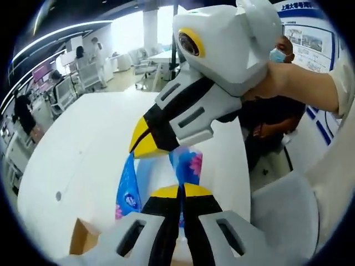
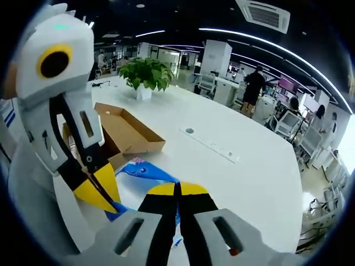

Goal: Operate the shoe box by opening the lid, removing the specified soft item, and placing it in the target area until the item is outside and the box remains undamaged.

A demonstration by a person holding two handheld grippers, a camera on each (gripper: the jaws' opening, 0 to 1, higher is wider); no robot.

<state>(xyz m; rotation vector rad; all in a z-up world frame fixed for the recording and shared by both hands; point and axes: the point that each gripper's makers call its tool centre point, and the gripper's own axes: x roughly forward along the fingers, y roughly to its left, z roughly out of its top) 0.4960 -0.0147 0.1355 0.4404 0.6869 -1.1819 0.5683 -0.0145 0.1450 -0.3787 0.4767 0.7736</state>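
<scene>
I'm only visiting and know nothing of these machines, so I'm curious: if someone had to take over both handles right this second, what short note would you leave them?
Left gripper: jaws shut, pinching the blue flowered soft pack.
Right gripper: jaws shut, also at the pack's edge.
Both grippers meet over the white table, holding the pack between them.
The cardboard shoe box lies open on the table behind, near a potted plant; no damage visible.
Done: lid open, pack out of the box.
Left: set the pack down in the target area, which I cannot identify from these views, then release both jaws.
</scene>
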